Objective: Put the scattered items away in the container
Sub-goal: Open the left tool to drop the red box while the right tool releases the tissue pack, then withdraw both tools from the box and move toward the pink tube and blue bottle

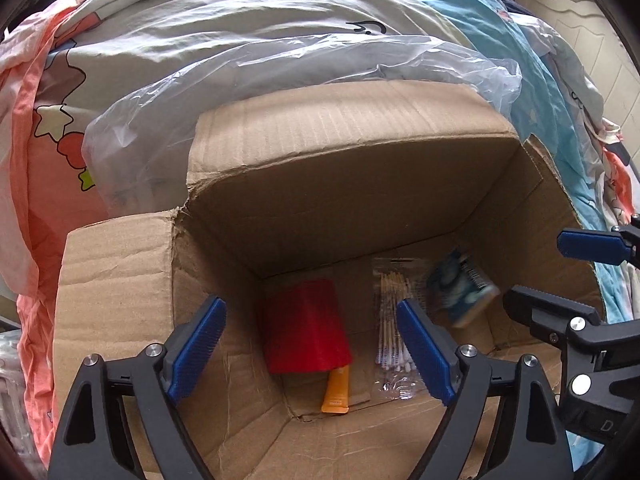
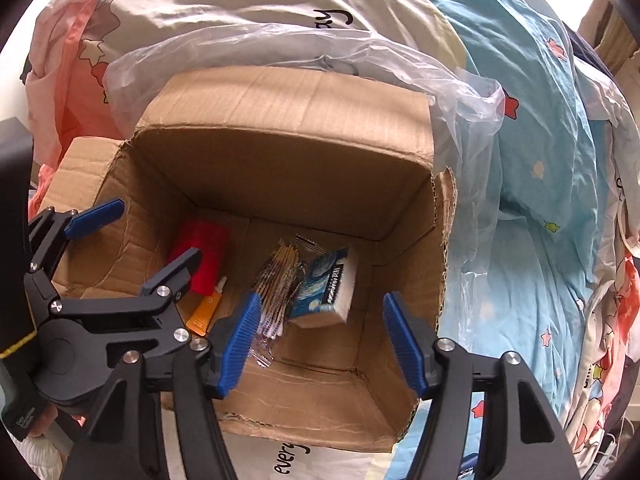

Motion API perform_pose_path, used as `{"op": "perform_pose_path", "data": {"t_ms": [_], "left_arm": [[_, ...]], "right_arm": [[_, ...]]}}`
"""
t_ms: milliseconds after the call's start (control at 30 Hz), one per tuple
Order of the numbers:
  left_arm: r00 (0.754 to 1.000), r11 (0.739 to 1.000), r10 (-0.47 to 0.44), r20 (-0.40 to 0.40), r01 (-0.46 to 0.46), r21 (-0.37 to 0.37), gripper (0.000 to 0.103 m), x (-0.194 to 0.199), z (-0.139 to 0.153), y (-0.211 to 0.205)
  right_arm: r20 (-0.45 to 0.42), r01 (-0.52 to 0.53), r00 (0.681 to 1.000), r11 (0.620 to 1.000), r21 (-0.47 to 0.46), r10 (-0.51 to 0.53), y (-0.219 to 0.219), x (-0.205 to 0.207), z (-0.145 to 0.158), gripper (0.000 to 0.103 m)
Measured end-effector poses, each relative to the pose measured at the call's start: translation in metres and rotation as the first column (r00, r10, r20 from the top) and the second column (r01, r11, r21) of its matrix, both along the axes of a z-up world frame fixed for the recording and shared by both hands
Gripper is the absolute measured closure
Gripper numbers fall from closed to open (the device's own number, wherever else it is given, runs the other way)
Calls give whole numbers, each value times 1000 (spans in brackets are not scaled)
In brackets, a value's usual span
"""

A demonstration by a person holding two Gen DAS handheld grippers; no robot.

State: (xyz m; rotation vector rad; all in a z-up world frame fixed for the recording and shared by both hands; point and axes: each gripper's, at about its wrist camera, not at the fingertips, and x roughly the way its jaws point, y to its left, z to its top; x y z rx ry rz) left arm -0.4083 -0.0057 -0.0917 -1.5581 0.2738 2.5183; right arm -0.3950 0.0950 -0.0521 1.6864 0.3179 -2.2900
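Left wrist view: left gripper point(image 1: 312, 344) over the open box point(image 1: 352, 184), jaws wide, nothing between them, touching nothing. Straight ahead on the box floor, between the pads, a red cup point(image 1: 306, 328) on its side, an orange tube point(image 1: 337, 390) poking out from its near end. Swab packet point(image 1: 394, 320) lies just behind the right pad; a blue pack point(image 1: 460, 286), blurred, is further right. Right gripper point(image 1: 532, 276) shows at the frame's right edge, spread wide over the box rim. Clear plastic bag point(image 1: 280, 92) and printed bedding point(image 1: 248, 28) lie beyond the box. Right wrist view: right gripper point(image 2: 316, 344) also wide, empty, above the box point(image 2: 288, 120). Only here is the pack point(image 2: 330, 286) sharp, tilted against the swabs point(image 2: 276, 280), ahead between the pads. Cup point(image 2: 204, 252) and tube point(image 2: 204, 312) lie left, partly hidden by the left gripper point(image 2: 140, 236), which is open. Bag point(image 2: 464, 92) and bedding point(image 2: 532, 128) lie beyond and right.
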Motion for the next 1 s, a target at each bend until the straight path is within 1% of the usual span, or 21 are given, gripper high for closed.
{"op": "perform_pose_path", "data": {"t_ms": [100,200,233,267,300,333,433,533,567,700,833,1000], "left_arm": [[1000,1000,-9,-5,9,-15,5,3,1,3],[1000,999,-10,-19,9,-31,4,5,6,6],[1000,999,-8,-22,7,-33,4,5,9,7],[1000,999,-6,-21,5,-32,4,7,11,7],[1000,1000,-3,-18,2,-29,4,8,13,6],[1000,1000,2,-13,-2,-24,4,8,15,4],[1000,1000,11,-9,-11,-26,3,11,20,1],[1000,999,-2,-19,1,-44,3,20,28,1],[1000,999,-9,-23,8,-51,0,24,31,1],[999,997,-24,-42,21,-70,0,39,38,4],[999,999,-22,-28,21,-43,0,51,49,2],[999,998,-29,-30,28,-54,0,68,58,5]], "right_arm": [[-10,4,1000,1000,13,-4,3,0,3,43],[-12,13,1000,1000,14,-13,11,3,7,42],[-13,17,1000,1000,15,-17,14,4,6,42],[-15,19,1000,1000,17,-19,8,1,2,40],[-21,22,1000,1000,18,-21,6,5,3,37],[-28,24,999,1000,18,-24,6,10,6,35],[-37,22,999,1000,15,-21,6,16,14,35],[-47,17,999,1000,21,-16,7,25,20,34],[-50,12,999,1000,27,-11,8,27,21,34],[-70,17,997,999,32,-15,10,37,32,34],[-91,39,995,999,24,-37,15,47,45,34],[-116,52,992,998,18,-50,23,63,60,34]]}}
